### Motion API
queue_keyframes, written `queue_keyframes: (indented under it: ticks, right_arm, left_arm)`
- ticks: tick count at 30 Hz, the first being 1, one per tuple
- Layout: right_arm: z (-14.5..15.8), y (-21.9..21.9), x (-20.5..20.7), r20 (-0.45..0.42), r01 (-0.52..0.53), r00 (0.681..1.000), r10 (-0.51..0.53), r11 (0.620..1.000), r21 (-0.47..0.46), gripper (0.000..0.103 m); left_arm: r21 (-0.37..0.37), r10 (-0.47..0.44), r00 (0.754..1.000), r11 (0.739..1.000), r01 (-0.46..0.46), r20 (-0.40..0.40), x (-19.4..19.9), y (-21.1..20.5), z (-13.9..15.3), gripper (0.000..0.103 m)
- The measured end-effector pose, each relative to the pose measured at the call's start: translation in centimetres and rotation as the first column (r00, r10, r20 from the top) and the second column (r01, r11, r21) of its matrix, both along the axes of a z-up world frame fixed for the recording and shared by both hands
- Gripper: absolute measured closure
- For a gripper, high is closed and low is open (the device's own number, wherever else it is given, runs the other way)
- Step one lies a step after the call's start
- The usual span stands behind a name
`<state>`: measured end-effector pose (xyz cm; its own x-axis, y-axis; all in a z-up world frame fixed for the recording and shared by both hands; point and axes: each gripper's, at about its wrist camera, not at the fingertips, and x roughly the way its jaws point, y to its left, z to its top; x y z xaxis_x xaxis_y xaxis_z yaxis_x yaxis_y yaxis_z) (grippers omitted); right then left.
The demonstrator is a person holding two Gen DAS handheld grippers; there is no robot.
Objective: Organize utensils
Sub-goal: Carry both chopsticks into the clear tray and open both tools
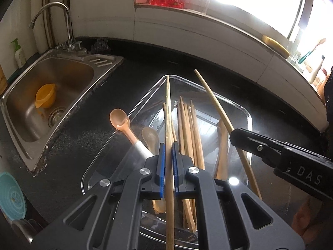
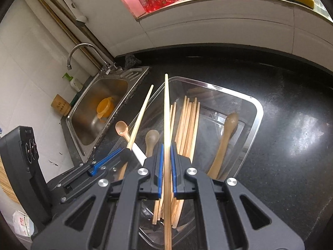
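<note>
- Nearest the cameras, one long chopstick (image 1: 169, 137) is being pinched by the left gripper (image 1: 168, 145) and another chopstick (image 2: 166, 125) by the right gripper (image 2: 166, 148), both over the clear tray (image 2: 255, 125).
- Light, stiff and smooth, each stick is likely best being gripped near mid-length.
- Farther off, the bundled chopsticks (image 2: 188, 123) and wooden spoon (image 2: 225, 141) are being held in the tray.
- Beyond, black countertop (image 2: 291, 104) is being lit; sink (image 1: 47, 95) far left.

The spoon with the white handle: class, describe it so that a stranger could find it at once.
Start at the steel sink set in the black counter. Between it and the clear tray of chopsticks lies a spoon. Unlike the all-wood spoons in the tray, it has a white handle and a peach bowl.
</note>
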<state>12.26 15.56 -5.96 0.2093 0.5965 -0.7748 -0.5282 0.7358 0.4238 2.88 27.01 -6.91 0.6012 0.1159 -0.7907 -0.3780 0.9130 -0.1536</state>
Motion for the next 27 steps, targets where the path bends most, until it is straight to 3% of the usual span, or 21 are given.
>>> queue_keyframes:
  ticks: [11,12,13,14,15,16,18,27]
  right_arm:
    - [-1.3,-0.2,1.9,-0.081,0.017,0.997,-0.017,1.000,-0.006,0.094]
    - [-1.2,-0.7,2.1,-0.077,0.028,0.997,-0.028,1.000,-0.005,0.083]
    - [-0.9,-1.6,2.2,-0.063,0.050,0.997,-0.050,0.999,-0.006,0.068]
    - [-0.5,-2.5,2.2,-0.047,0.065,0.997,-0.065,0.998,0.000,0.021]
    - [-0.1,-3.4,2.1,-0.021,0.081,0.996,-0.081,0.997,0.009,0.006]
    - [0.6,-4.7,1.7,0.023,0.111,0.994,-0.111,0.994,0.015,0.006]
    - [1.3,-6.8,1.1,0.064,0.137,0.988,-0.137,0.990,0.016,0.006]
    - [2.7,-11.6,-1.0,0.080,0.165,0.983,-0.166,0.986,0.023,0.006]
  left_arm:
    - [-0.018,0.014,1.000,1.000,-0.014,-0.025,1.0,1.1,-0.9,0.096]
    - [-0.009,0.017,1.000,1.000,-0.017,-0.022,0.9,1.1,-0.8,0.092]
    - [-0.003,0.022,1.000,1.000,-0.022,-0.022,0.8,1.2,-0.6,0.078]
    - [-0.001,0.029,0.999,1.000,-0.029,-0.018,0.5,1.2,-0.5,0.064]
    - [0.003,0.041,0.999,0.999,-0.041,-0.007,0.0,1.2,-0.1,0.025]
    - [0.009,0.046,0.999,0.999,-0.046,0.015,-0.4,1.1,0.2,0.008]
    - [0.039,0.043,0.997,0.998,-0.045,0.068,-1.5,0.5,1.1,0.007]
    - [0.071,-0.005,0.998,0.997,0.000,0.060,-3.3,-3.0,2.3,0.006]
